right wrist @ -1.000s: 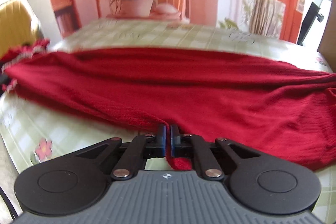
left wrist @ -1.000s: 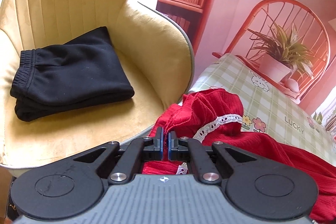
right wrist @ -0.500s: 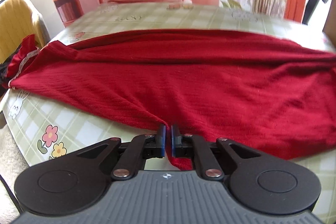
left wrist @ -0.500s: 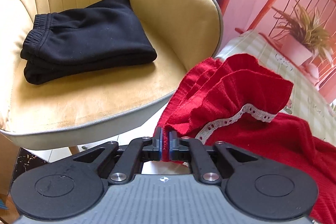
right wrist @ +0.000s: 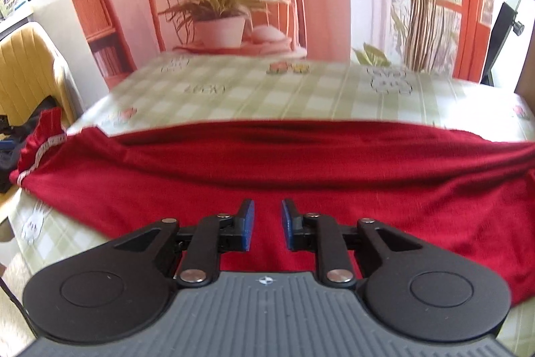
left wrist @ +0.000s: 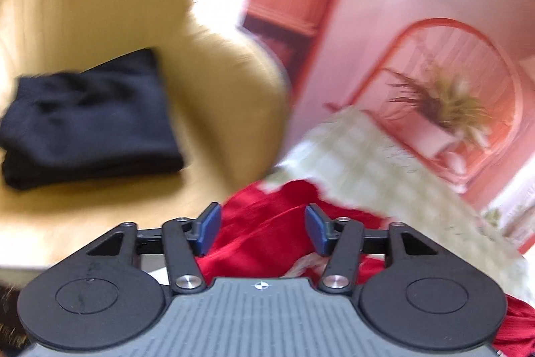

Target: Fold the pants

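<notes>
Both the left gripper and right gripper had jaws released, leaving the red knit pants spread lengthwise across mid-frame on the checked-cloth worktop, probably ready for folding.

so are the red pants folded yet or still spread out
Spread out. The red pants lie full length across the table, waistband hanging off its left edge. Both the left gripper and the right gripper are open, holding nothing.
</notes>
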`<state>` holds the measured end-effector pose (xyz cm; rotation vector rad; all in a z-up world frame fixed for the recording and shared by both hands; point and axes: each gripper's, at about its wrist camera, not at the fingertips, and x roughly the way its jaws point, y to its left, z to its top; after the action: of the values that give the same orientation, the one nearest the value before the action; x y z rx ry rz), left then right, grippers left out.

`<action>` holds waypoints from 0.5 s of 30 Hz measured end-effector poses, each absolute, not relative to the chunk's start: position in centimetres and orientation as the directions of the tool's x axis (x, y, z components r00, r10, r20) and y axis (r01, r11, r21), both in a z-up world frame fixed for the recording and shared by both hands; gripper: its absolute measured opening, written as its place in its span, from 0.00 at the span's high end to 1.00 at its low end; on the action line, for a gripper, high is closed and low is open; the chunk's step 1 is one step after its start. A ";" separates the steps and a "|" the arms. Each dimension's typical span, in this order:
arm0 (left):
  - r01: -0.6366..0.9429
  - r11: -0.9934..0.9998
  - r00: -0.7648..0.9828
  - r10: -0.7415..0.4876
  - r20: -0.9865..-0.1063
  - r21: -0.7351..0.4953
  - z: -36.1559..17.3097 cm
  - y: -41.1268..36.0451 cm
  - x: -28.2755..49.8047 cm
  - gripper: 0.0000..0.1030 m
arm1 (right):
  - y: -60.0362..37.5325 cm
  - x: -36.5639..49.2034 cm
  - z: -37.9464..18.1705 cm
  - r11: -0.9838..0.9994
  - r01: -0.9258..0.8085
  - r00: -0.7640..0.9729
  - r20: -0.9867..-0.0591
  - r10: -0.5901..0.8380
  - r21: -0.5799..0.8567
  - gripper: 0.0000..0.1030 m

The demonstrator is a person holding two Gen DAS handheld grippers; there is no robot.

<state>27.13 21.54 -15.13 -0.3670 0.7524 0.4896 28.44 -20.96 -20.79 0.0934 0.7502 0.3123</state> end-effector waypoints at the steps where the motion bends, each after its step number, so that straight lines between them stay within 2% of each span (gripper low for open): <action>1: -0.516 0.845 0.633 0.269 -0.726 -0.137 -15.2 20.9 28.2 0.35 | -21.0 28.8 -20.7 0.950 -0.243 0.692 -0.650 0.312 0.198 0.80; 4: -0.429 0.896 0.644 0.213 -0.734 -0.117 -15.9 18.7 30.6 0.32 | -21.0 29.6 -20.7 0.953 -0.227 0.704 -0.643 0.303 0.201 0.80; 6: -0.412 0.909 0.632 0.241 -0.736 -0.056 -16.7 17.3 31.9 0.28 | -21.2 30.0 -20.9 0.955 -0.217 0.707 -0.642 0.298 0.204 0.80; 9: -0.419 0.908 0.586 0.299 -0.753 0.034 -18.4 16.5 33.3 0.30 | -21.5 30.1 -21.2 0.955 -0.204 0.707 -0.643 0.295 0.214 0.80; 10: -0.426 0.903 0.572 0.311 -0.759 0.050 -18.8 16.5 33.7 0.38 | -21.7 30.1 -21.3 0.956 -0.198 0.707 -0.644 0.292 0.216 0.80; 11: -0.432 0.900 0.568 0.317 -0.760 0.052 -19.2 16.6 33.8 0.83 | -21.8 30.1 -21.4 0.957 -0.194 0.706 -0.646 0.289 0.216 0.80; 12: -0.449 0.892 0.554 0.317 -0.770 0.045 -19.5 17.0 33.7 0.96 | -21.9 30.0 -21.5 0.958 -0.192 0.707 -0.647 0.286 0.214 0.80; 15: -0.515 0.857 0.569 0.338 -0.750 -0.005 -18.2 18.6 32.1 0.96 | -22.4 29.8 -21.7 0.958 -0.188 0.707 -0.647 0.284 0.215 0.80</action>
<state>32.06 18.56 -18.23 -0.2341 0.8255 0.5060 29.77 -22.40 -21.67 0.1370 0.7402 0.2633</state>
